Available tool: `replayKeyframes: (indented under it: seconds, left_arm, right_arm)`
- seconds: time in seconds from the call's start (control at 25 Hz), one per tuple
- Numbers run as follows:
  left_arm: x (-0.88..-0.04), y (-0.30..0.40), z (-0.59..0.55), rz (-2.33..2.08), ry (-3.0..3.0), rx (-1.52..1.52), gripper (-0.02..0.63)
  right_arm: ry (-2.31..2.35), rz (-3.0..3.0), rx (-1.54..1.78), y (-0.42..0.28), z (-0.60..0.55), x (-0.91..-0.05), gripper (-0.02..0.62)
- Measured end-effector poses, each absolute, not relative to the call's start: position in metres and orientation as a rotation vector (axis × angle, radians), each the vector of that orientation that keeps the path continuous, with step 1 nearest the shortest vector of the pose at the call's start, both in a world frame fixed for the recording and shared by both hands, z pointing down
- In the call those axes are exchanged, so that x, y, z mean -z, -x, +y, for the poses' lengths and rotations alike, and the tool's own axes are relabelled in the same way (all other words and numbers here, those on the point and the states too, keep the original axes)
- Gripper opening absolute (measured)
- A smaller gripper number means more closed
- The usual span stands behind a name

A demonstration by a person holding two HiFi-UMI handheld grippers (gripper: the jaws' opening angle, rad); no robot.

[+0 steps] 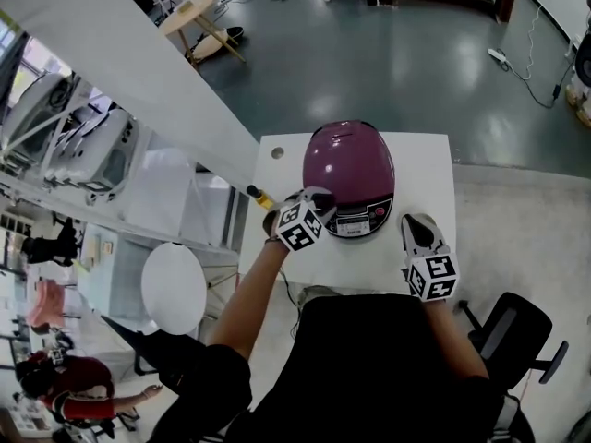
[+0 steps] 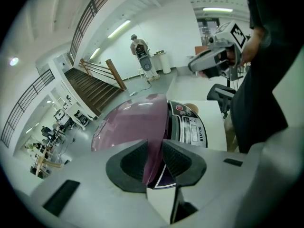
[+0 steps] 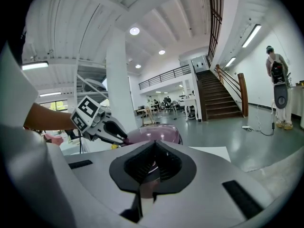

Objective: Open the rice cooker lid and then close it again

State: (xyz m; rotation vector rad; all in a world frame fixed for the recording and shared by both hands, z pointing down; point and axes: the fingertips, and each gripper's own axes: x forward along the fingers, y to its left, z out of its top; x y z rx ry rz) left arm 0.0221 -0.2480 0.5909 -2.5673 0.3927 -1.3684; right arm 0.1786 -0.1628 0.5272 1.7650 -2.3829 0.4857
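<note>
A purple rice cooker (image 1: 348, 169) with a grey control panel (image 1: 355, 220) stands on a white table (image 1: 425, 169). In the head view its lid (image 2: 128, 122) looks down or nearly down. My left gripper (image 1: 317, 201) is at the cooker's front left. In the left gripper view its jaws (image 2: 154, 152) stand partly apart, with the lid's purple front edge filling the gap between the pads. My right gripper (image 1: 417, 223) rests low over the table, right of the cooker and apart from it. In the right gripper view its jaws (image 3: 153, 148) are shut with nothing between them.
A small yellow-tipped object (image 1: 259, 195) lies at the table's left edge, and a round hole (image 1: 277, 152) is near the back left corner. A black office chair (image 1: 513, 327) stands to the right. At the left are a white round stool (image 1: 174, 286) and a sloping white beam (image 1: 138, 72).
</note>
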Motion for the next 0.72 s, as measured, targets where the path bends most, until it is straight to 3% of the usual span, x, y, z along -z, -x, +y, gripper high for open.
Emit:
replayKeyframes:
  seconds: [0.72]
  left_arm:
    - [-0.613, -0.023, -0.242, 0.106, 2.448, 1.585, 0.086]
  right_arm:
    - [-1.776, -2.386, -0.520, -0.178, -0.157, -0.533, 0.000]
